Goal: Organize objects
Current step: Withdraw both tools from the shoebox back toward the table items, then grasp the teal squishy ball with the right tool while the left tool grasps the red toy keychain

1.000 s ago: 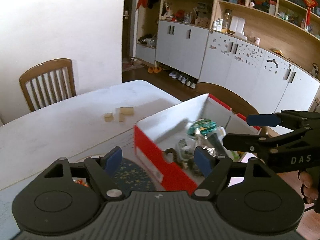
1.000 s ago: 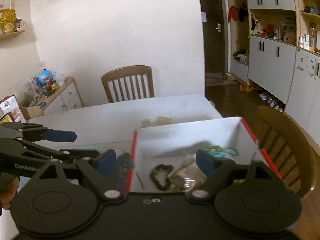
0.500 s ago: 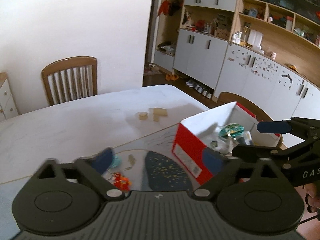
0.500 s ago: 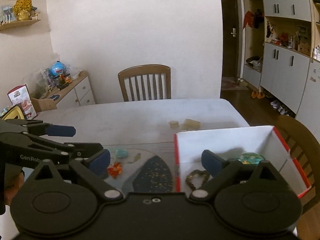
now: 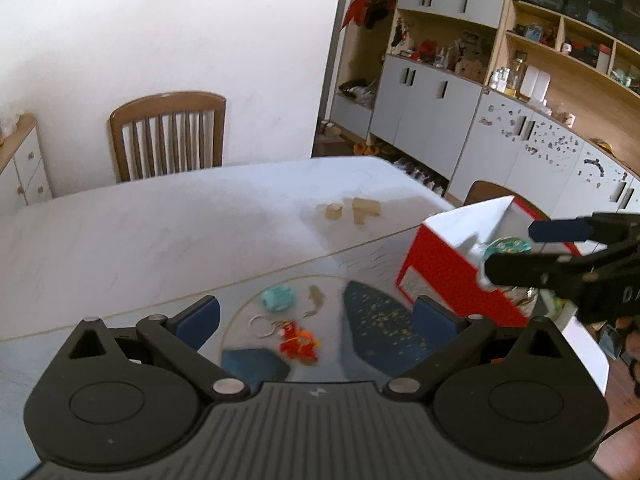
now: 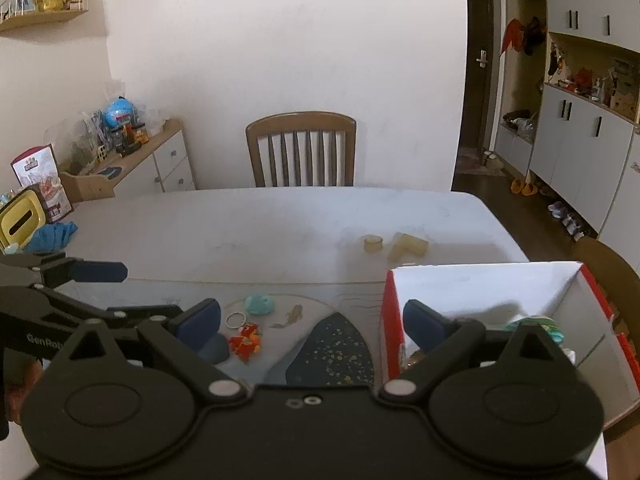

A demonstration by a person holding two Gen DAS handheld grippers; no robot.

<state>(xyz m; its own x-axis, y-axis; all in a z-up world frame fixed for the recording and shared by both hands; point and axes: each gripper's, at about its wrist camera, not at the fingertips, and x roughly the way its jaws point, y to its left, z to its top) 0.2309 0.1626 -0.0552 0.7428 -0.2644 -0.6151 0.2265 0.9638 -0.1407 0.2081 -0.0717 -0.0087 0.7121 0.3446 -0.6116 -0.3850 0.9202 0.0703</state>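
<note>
Some things already lie in the red box [image 6: 496, 292], but the red keychain [image 6: 246, 343] and teal trinket [image 6: 260, 304] remain on the counter [image 6: 280, 232] (both grippers' jaws apart, empty).

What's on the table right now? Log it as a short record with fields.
surface: white table with a printed mat near the front edge
box: red box with white inside, open, at the right, some items already in it
loose items on mat: teal trinket, red-orange charm with key ring
farther back: two beige blocks
left gripper: open, nothing between its fingers
right gripper: open, nothing between its fingers
</note>
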